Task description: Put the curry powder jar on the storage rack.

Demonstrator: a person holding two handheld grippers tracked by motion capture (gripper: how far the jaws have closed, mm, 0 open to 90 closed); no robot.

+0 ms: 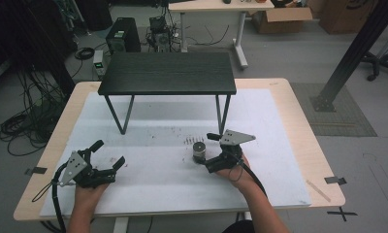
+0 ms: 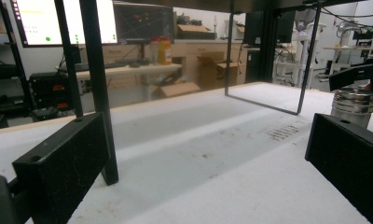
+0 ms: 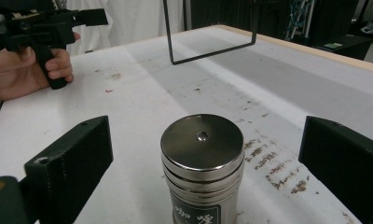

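A small steel canister with a dark label stands upright on the white mat. My right gripper is open just right of it. In the right gripper view the canister stands between the two spread jaws of that gripper, touching neither. My left gripper is open at the mat's front left, with nothing between its jaws. In the left gripper view, its own gripper looks across bare mat, and the canister shows at the far right.
A low black table on thin wire legs stands on the mat behind both grippers. The mat lies on a wooden tabletop. In the right gripper view, a hand holds the left gripper at the upper left.
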